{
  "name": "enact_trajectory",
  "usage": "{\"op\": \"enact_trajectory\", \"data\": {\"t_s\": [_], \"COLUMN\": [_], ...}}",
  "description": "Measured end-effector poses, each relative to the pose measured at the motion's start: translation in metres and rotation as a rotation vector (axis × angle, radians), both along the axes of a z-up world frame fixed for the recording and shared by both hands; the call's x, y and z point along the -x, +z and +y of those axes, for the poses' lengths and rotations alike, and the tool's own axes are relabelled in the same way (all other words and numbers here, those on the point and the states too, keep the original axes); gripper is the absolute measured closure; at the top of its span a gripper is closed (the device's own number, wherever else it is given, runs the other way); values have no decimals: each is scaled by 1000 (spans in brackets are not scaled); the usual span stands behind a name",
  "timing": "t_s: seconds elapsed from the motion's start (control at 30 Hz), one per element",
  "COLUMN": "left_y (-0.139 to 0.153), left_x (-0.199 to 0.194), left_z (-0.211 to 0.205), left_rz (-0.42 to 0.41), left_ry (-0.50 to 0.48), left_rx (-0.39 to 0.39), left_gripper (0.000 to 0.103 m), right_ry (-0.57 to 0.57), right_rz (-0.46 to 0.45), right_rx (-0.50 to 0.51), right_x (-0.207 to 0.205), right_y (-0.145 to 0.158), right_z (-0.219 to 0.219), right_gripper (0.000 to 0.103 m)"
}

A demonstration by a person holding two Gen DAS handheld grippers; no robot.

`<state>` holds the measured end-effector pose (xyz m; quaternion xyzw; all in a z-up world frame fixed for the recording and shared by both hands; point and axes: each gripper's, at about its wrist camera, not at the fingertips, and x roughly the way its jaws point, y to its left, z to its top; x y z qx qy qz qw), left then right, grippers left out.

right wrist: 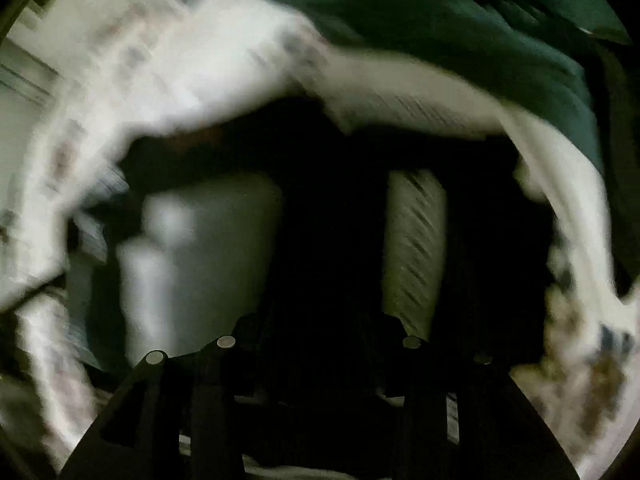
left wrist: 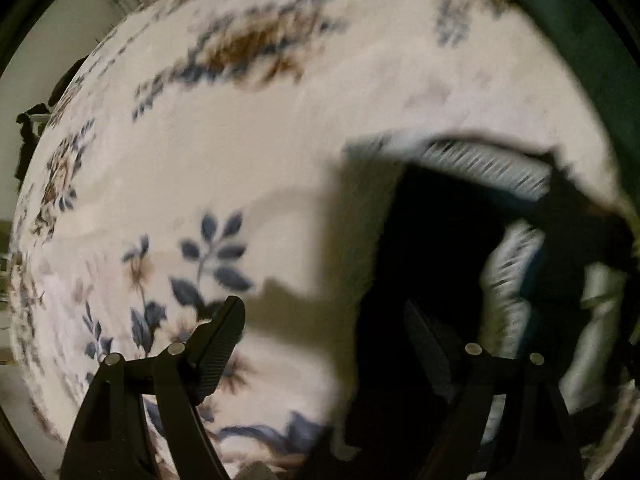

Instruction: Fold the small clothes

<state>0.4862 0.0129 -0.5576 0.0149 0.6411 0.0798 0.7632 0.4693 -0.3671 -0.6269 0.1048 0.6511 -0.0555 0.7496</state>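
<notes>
You're in a home, prob. a bedroom: soft white bedspread point(left wrist: 280, 152) w/ blue-and-brown flower print fills the left wrist view, teal bedding point(right wrist: 440, 20) bunched at its edge, clothes lying on top, plain pale wall point(left wrist: 60, 28) behind. Dim indoor light.

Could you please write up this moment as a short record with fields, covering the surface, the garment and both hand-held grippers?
surface: white floral bedspread, blue and brown flowers
garment: dark garment with white striped trim, lying on the bedspread
other cloth: green fabric at the far edge
left hand-held gripper: open, one finger over the bedspread, the other over the dark garment
right hand-held gripper: over the dark garment; view dark and blurred, jaw state unclear
</notes>
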Motion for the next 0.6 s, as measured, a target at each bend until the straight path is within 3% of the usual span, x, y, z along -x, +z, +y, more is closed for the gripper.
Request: {"op": "enact_trajectory", "data": {"t_s": [0.13,0.3,0.37,0.5,0.57,0.6], "left_y": [-15,21,23,-10,-6,4], "left_x": [-5,9,19,40,48,55], "left_z": [14,12,3,-7,-1,4], "left_rz": [24,-57,-58,43,28,3], "left_ry": [29,11,-28,-87,-77,-68], "left_rx": [6,33,27,11,35,40], "left_gripper": [21,22,22,21,21,22], "right_ry": [-114,-184,-193,-328,-386,-398], "right_rz": [-17,-49,-66,-36,-18,-20], "right_rx": [-23,-38,-8,-39,-91,-104], "right_x": [20,22,28,70,96,107], "right_y": [-9,11,20,21,20,22], "right_z": [-27,-32,-34,-67,-81,-85], "right_gripper": [62,58,47,36,20,18]}}
